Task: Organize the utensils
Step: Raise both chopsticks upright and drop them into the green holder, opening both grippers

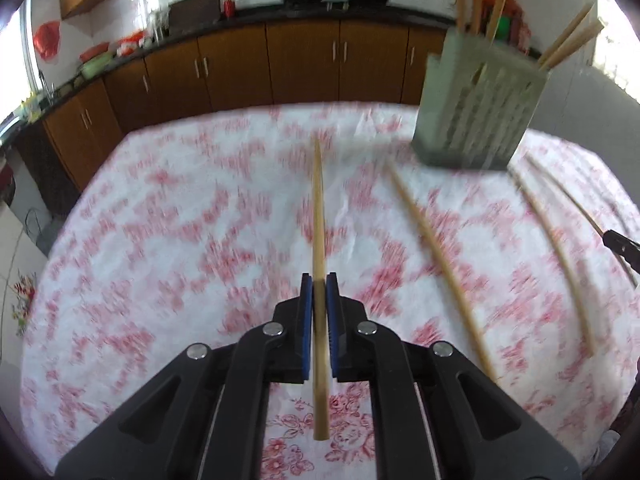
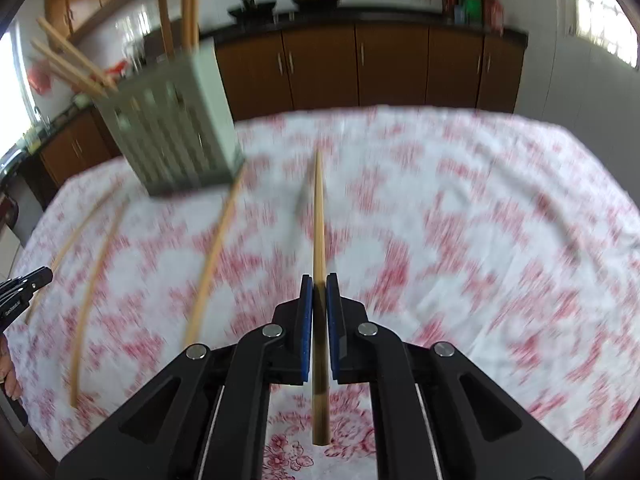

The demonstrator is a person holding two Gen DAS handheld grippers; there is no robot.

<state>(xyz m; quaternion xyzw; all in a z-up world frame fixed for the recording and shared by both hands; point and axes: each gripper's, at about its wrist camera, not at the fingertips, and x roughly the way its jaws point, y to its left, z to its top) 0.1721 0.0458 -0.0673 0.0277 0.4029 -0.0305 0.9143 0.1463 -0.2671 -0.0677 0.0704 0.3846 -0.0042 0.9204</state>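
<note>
Chopsticks are what this job is about, and each gripper has one.

From the left wrist camera, the left gripper (image 1: 319, 284) is closed tight on one chopstick (image 1: 319, 216). Its blue pads (image 1: 306, 320) press on both sides of the stick. The stick points away toward the far side of the table (image 1: 160, 240), and its thick end sticks out near the camera. The table has a white cloth with red flowers. A pale green holder (image 1: 476, 108) stands far off on the right, and more chopsticks (image 1: 568, 44) stand up in it. Three loose chopsticks (image 1: 436, 256) lie on the cloth to the right of the held one. The tip of the right gripper (image 1: 624, 246) shows at the right edge. Brown cupboards (image 1: 304, 68) line the far wall. The picture is blurry.

From the right wrist camera, the right gripper (image 2: 319, 284) is closed tight on its own chopstick (image 2: 319, 224), pads on both sides. This stick also points away across the table (image 2: 480, 220). The holder (image 2: 172, 128) stands far off on the left, with chopsticks (image 2: 72, 64) poking out. Loose chopsticks (image 2: 212, 256) lie on the cloth to the left. The left gripper (image 2: 24, 284) peeks in at the left edge. This picture is blurry too.
</note>
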